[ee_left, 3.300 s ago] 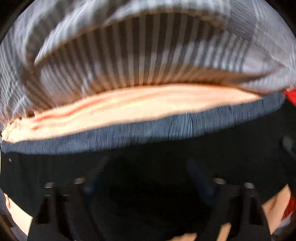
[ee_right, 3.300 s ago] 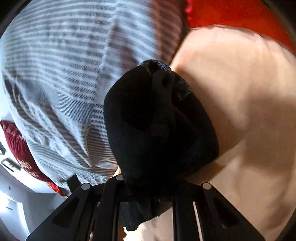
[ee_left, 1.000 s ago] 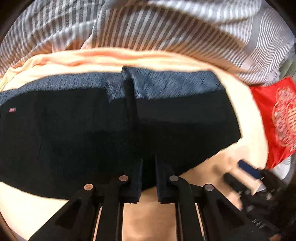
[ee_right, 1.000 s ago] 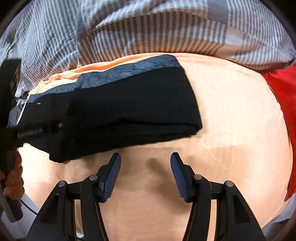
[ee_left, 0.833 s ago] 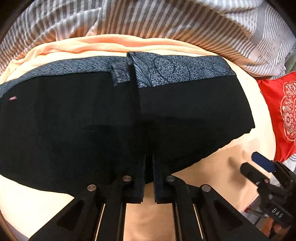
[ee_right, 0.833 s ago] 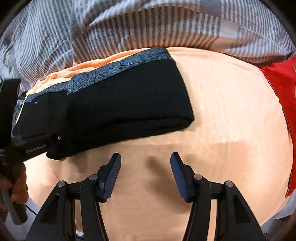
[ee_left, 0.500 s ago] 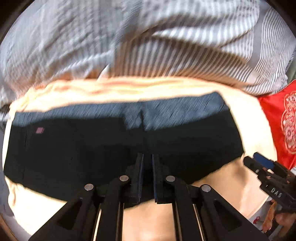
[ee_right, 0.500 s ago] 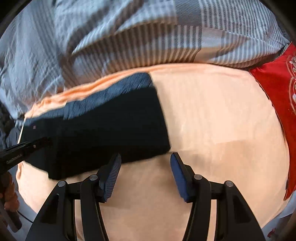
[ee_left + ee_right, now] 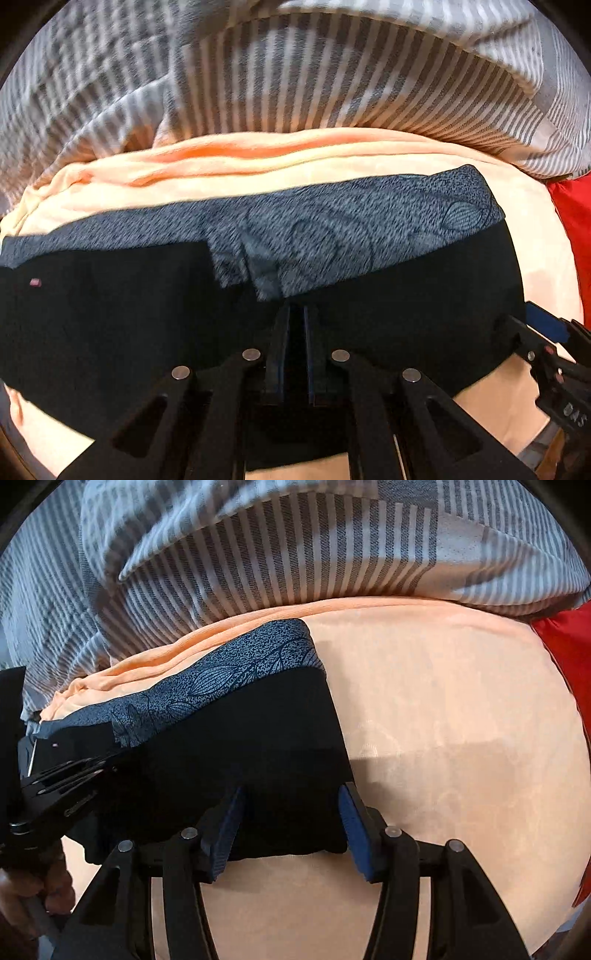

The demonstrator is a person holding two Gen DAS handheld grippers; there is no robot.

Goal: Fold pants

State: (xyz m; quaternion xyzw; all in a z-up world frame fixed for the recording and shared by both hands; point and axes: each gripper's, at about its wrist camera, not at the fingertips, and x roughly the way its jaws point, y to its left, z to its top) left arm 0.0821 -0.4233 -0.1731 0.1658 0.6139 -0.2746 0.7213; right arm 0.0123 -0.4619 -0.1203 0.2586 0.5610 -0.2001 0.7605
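Note:
Black pants (image 9: 110,332) with a grey-blue patterned waistband (image 9: 369,229) lie folded in a long band across a peach sheet. My left gripper (image 9: 295,314) is shut and points down over the middle of the black cloth; nothing shows between its pads. In the right wrist view the pants (image 9: 258,746) end at a folded right edge. My right gripper (image 9: 291,794) stands open there, with its blue pads on either side of the near right corner, not pressing on it. The left gripper (image 9: 62,786) shows at the left edge of that view.
A grey and white striped duvet (image 9: 295,554) is bunched up behind the pants. A red cushion (image 9: 565,638) lies at the right edge. The peach sheet (image 9: 443,738) stretches to the right of the pants. A hand (image 9: 22,882) grips the left tool.
The right gripper has moved left and lower, from bare sheet to straddling the pants' right end. The left gripper has shifted forward over the black cloth, still shut.

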